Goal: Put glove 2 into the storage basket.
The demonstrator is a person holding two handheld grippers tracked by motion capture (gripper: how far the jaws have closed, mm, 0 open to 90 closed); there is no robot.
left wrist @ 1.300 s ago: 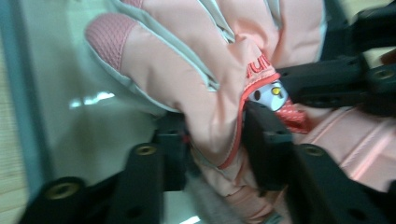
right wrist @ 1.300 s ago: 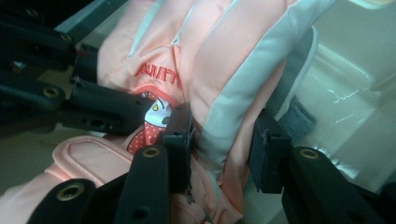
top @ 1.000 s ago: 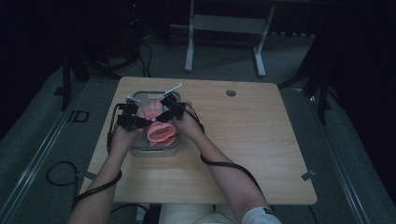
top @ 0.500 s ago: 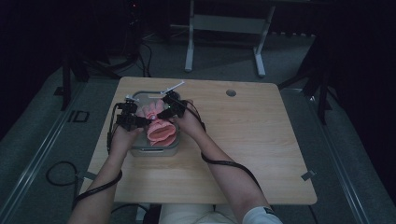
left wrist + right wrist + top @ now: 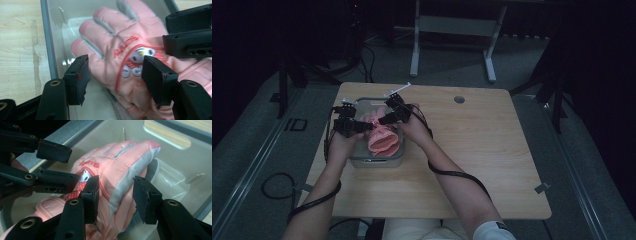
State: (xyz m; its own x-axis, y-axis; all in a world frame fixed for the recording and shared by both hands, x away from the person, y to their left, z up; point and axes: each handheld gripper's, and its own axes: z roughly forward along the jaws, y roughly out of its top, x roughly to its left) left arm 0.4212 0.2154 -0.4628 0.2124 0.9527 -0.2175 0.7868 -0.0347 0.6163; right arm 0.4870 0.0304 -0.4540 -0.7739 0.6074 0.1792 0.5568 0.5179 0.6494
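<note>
Gloves of padded pink fabric with grey trim (image 5: 382,136) lie inside a clear plastic bin with a grey rim (image 5: 357,161), which sits at the 9 o'clock side of a pale wooden table with rounded corners (image 5: 482,150). The table's whole 3 o'clock half is bare wood, giving wide room to move, while the bin stands close to the table's 9 o'clock edge. One small round grommet hole (image 5: 459,99) sits near the 12 o'clock edge.

Two black grippers work over the bin. The left gripper (image 5: 115,75) has its jaws apart, straddling the back of the top pink glove (image 5: 120,50), one jaw just beside the bin's glassy wall, the other over the glove's cuff side. That glove is smooth and quilted, with grey strips between its fingers, red lettering and a small cartoon patch.

The right gripper (image 5: 115,195) comes in from 3 o'clock, its jaws also apart, one on each side of the glove's grey-edged side (image 5: 120,170) without clamping it. Its jaw pads look rough and worn. How many gloves lie in the pile cannot be told.
</note>
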